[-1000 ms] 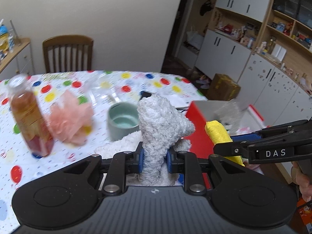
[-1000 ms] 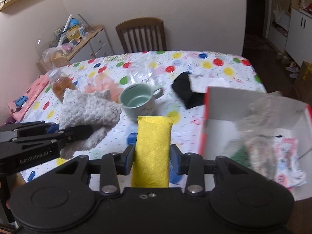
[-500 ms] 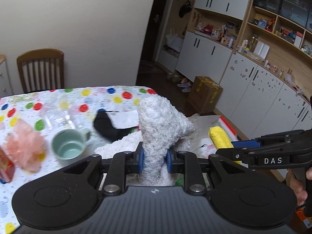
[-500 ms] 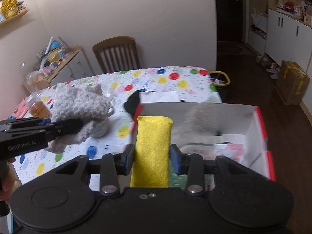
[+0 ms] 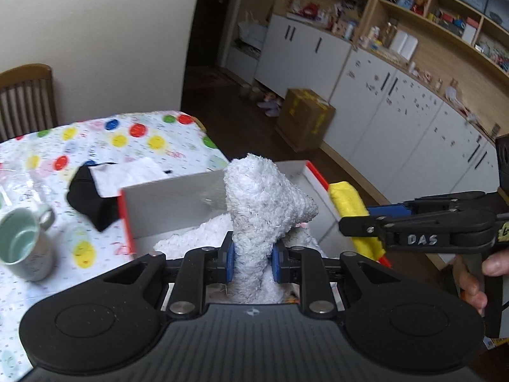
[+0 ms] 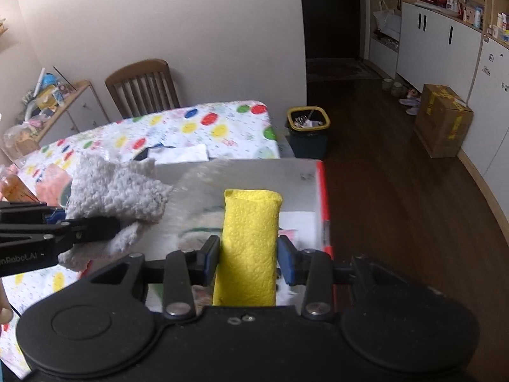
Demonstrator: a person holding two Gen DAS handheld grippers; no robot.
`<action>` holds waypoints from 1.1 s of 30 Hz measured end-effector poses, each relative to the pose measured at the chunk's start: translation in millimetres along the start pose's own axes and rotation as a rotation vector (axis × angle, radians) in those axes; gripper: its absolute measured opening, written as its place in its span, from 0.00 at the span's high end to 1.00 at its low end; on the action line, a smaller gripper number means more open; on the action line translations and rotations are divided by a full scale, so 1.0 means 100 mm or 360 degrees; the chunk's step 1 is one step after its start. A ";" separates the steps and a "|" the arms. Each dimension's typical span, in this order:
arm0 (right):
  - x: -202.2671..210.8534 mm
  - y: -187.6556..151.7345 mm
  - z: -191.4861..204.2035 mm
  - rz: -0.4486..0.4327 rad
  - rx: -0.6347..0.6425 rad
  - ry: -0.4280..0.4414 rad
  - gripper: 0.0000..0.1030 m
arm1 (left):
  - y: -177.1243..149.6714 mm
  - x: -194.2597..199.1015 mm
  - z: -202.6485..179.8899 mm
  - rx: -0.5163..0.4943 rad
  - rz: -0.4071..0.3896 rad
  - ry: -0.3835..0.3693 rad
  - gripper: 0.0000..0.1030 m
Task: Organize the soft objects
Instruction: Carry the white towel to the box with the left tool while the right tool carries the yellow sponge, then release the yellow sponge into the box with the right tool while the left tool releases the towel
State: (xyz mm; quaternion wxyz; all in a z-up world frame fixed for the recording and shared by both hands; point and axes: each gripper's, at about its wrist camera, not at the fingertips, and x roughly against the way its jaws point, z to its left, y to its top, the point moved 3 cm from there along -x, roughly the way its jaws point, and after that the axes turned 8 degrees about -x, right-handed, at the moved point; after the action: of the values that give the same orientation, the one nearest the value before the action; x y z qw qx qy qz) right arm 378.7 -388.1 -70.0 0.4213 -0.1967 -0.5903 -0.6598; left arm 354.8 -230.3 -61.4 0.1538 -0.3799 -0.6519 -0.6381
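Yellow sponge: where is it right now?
The yellow sponge stands clamped in the right gripper, held over the red-edged box, right of the white cloth in the left gripper.

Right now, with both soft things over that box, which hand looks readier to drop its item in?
Probably the left: its hand-held gripper holds the white fluffy cloth over the box interior. The right hand-held gripper's yellow sponge sits nearer the red rim.
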 end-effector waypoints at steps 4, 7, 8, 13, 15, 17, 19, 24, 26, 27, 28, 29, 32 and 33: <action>-0.13 -0.06 -0.11 0.0064 0.0027 -0.0008 0.63 | 0.10 -0.29 -0.10 0.0018 0.0067 -0.0040 0.79; -0.25 -0.11 -0.12 0.0113 0.0049 0.0002 0.63 | 0.11 -0.55 -0.08 0.0049 0.0152 -0.0043 0.79; -0.28 -0.13 -0.11 0.0124 0.0064 0.0002 0.63 | 0.10 -0.63 -0.06 0.0044 0.0178 -0.0022 0.79; -0.44 -0.18 -0.07 0.0176 0.0119 0.0006 0.64 | 0.07 -0.89 0.02 0.0054 0.0259 0.0040 0.79; -0.49 -0.19 -0.06 0.0186 0.0138 0.0001 0.64 | 0.06 -0.96 0.05 0.0067 0.0282 0.0043 0.79; -0.53 -0.20 -0.05 0.0198 0.0162 0.0003 0.64 | 0.05 -1.01 0.05 0.0065 0.0300 0.0044 0.79; -0.57 -0.20 -0.05 0.0209 0.0169 0.0000 0.64 | 0.04 -1.05 0.05 0.0062 0.0317 0.0043 0.79; -0.67 -0.20 -0.06 0.0235 0.0185 -0.0012 0.64 | -0.03 -1.17 0.07 0.0069 0.0378 0.0045 0.79; -0.70 -0.21 -0.07 0.0244 0.0187 -0.0010 0.63 | -0.06 -1.19 0.07 0.0063 0.0390 0.0051 0.79; -0.71 -0.21 -0.06 0.0243 0.0201 -0.0014 0.63 | -0.06 -1.19 0.07 0.0063 0.0394 0.0050 0.79; -0.71 -0.22 -0.05 0.0246 0.0215 -0.0020 0.63 | -0.07 -1.20 0.07 0.0063 0.0399 0.0052 0.79; -0.71 -0.22 -0.04 0.0247 0.0223 -0.0025 0.63 | -0.08 -1.20 0.07 0.0061 0.0403 0.0053 0.79; -0.72 -0.23 -0.03 0.0250 0.0235 -0.0028 0.63 | -0.08 -1.21 0.07 0.0052 0.0401 0.0065 0.79; -0.72 -0.23 -0.03 0.0252 0.0234 -0.0025 0.63 | -0.09 -1.20 0.06 0.0044 0.0399 0.0070 0.79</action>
State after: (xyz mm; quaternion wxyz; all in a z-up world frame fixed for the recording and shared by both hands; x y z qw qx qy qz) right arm 402.2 -369.3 -139.1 0.4807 -0.2166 -0.6231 -0.5778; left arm 430.6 -259.6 -150.9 0.2518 -0.4421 -0.6046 -0.6129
